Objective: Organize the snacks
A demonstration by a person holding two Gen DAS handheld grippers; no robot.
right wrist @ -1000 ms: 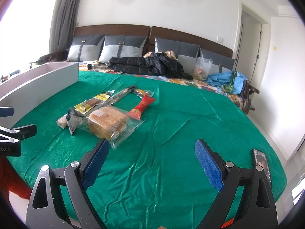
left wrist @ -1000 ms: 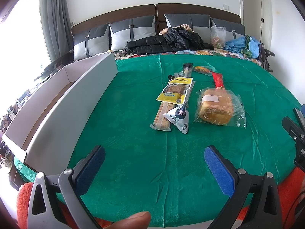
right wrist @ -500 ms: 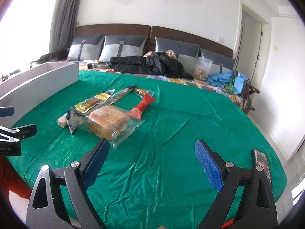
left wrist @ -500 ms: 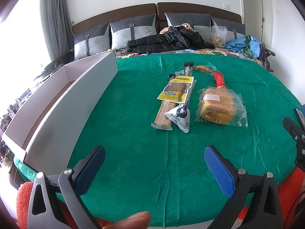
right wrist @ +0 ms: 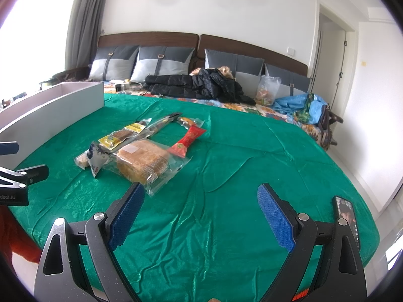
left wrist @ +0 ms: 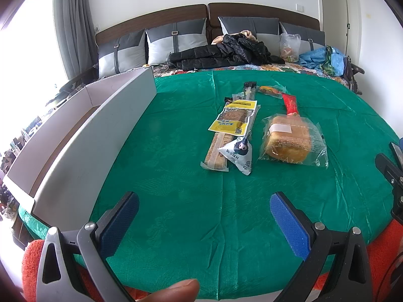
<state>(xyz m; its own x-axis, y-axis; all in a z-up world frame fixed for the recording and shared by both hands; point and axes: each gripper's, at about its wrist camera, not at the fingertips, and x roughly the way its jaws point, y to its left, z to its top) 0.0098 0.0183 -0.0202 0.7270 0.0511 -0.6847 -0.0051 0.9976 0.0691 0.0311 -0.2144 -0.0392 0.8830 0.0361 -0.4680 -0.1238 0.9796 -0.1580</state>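
Both the left gripper [left wrist: 204,211] and right gripper [right wrist: 200,202] hover with fingers spread and empty; the bagged bread [right wrist: 143,162], mid-bed among the snacks, appears light, soft and crushable, best pinched by its slippery wrapper edge.

Bed cover [left wrist: 176,176]: bright emerald green, glossy, with a faint tone-on-tone leaf pattern.
Box [left wrist: 83,146]: pale grey-white walls, brown inside.
Left tongs [left wrist: 204,209]: black and grey arms, dark blue textured pads.
Right tongs [right wrist: 201,201]: black arms, bright blue gridded pads.
Bread bag [left wrist: 292,141]: clear wrap over a golden-brown loaf, white label.
Yellow packet [left wrist: 234,120]: yellow with a brown centre and black print.
Triangular pouch [left wrist: 238,154]: white with a dark cartoon figure and blue characters.
Long biscuit pack [left wrist: 216,151]: clear, tan contents.
Red packet [left wrist: 289,103]: red with a gold emblem.
Pillows [left wrist: 176,40]: dark grey above, light grey below.
Jacket [left wrist: 221,52]: black, quilted.
Headboard [left wrist: 252,10]: dark brown.
Curtain [left wrist: 73,25]: grey.
Sheet under the cover [right wrist: 272,108]: floral, orange and blue on white.
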